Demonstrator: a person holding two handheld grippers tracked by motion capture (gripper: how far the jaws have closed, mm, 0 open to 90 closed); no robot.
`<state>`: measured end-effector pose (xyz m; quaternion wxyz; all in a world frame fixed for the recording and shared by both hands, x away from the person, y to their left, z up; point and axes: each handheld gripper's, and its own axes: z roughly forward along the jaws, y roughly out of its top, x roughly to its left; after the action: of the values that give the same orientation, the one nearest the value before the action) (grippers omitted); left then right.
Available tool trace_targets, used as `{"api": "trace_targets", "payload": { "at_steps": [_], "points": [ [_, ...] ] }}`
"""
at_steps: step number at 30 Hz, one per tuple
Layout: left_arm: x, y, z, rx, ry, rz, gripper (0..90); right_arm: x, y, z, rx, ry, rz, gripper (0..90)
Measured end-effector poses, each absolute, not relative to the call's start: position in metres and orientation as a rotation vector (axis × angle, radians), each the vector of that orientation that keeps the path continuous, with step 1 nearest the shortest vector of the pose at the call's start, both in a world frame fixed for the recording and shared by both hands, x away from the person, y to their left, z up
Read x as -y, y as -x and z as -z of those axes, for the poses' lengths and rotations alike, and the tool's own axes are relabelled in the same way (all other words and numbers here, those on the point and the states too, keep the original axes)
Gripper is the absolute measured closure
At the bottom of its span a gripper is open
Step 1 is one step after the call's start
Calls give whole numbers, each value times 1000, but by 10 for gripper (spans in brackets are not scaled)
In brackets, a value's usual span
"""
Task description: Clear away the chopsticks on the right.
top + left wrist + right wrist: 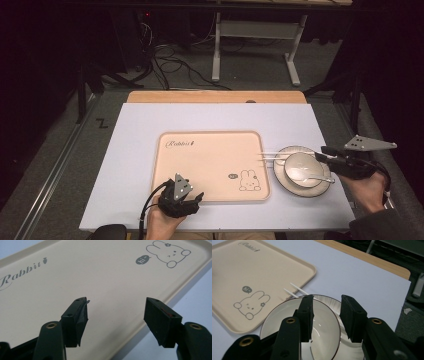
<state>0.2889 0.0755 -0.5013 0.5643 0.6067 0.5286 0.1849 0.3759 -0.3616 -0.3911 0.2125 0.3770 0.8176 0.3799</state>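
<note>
A beige tray (210,150) printed with a rabbit lies in the middle of the white table top. To its right a white bowl (302,167) sits on a plate (282,180), with a spoon (315,176) resting in the bowl. A pair of white chopsticks (267,156) lies from the plate's far side onto the tray's edge. My right gripper (320,154) reaches in from the right over the bowl's rim. In the right gripper view its jaws (327,305) stand apart above the bowl (284,310), pressing on nothing. My left gripper (192,200) hovers open at the tray's near edge (100,272), with nothing between its fingers (116,307).
The white table top (140,125) ends in a wooden strip (215,96) at the far side. Beyond it stand a white frame (255,40) and cables (170,65) on the floor. The chopsticks' tips (294,290) lie beside the tray's corner (312,270).
</note>
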Motion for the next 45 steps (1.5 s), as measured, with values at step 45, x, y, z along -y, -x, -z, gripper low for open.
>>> {"api": "trace_targets", "payload": {
  "at_steps": [45],
  "points": [
    [-72, -287, 507, -1231, -1452, -417, 353, 369, -465, 441, -2563, -1009, -645, 731]
  ]
}}
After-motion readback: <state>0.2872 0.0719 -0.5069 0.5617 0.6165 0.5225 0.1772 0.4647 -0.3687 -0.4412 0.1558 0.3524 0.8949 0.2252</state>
